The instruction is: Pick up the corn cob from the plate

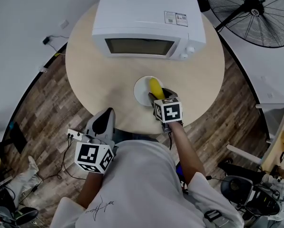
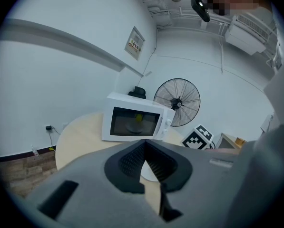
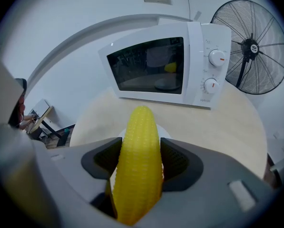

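Yellow corn cob (image 3: pixel 141 151) in right gripper (image 1: pixel 161 95)

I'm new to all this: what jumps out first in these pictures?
A bright yellow corn cob sits clamped between the right gripper's grey jaws, over a small white plate on the round pale wooden table. Behind it stands a boxy white microwave oven, door shut.

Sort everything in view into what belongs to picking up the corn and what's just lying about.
For the job:
corn cob, clamped between the jaws
right gripper, which is holding it
white plate

Just lying about:
microwave
fan
left gripper, shut and empty
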### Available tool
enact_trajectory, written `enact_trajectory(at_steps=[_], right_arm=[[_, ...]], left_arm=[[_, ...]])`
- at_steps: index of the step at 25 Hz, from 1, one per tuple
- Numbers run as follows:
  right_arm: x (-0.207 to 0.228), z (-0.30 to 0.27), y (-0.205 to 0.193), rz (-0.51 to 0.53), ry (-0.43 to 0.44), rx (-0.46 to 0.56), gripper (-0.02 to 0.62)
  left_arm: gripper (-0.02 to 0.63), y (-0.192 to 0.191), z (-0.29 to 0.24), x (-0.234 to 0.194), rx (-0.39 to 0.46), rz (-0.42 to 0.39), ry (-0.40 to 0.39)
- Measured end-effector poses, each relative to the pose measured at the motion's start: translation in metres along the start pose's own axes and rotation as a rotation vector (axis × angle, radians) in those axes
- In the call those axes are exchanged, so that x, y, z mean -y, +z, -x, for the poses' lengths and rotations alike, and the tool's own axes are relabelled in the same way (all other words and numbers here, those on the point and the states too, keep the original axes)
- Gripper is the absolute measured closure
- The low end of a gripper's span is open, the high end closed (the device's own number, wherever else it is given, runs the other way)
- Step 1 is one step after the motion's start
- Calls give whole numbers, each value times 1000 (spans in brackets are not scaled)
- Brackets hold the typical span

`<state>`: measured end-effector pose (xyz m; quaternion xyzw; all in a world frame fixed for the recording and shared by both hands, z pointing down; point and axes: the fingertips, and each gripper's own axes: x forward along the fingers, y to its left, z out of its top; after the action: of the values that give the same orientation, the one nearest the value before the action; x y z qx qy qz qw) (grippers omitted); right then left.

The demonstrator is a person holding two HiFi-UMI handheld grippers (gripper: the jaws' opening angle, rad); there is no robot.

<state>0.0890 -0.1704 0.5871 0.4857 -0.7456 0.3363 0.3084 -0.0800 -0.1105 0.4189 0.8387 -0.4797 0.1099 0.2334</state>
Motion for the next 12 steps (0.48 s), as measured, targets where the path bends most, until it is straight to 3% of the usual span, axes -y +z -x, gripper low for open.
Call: enact_trajectory(at_steps=[12], right_arm=[[2,21,10,-31,29,52,330]], left_arm=[[615,-5,-8,11,-28,-20,1]])
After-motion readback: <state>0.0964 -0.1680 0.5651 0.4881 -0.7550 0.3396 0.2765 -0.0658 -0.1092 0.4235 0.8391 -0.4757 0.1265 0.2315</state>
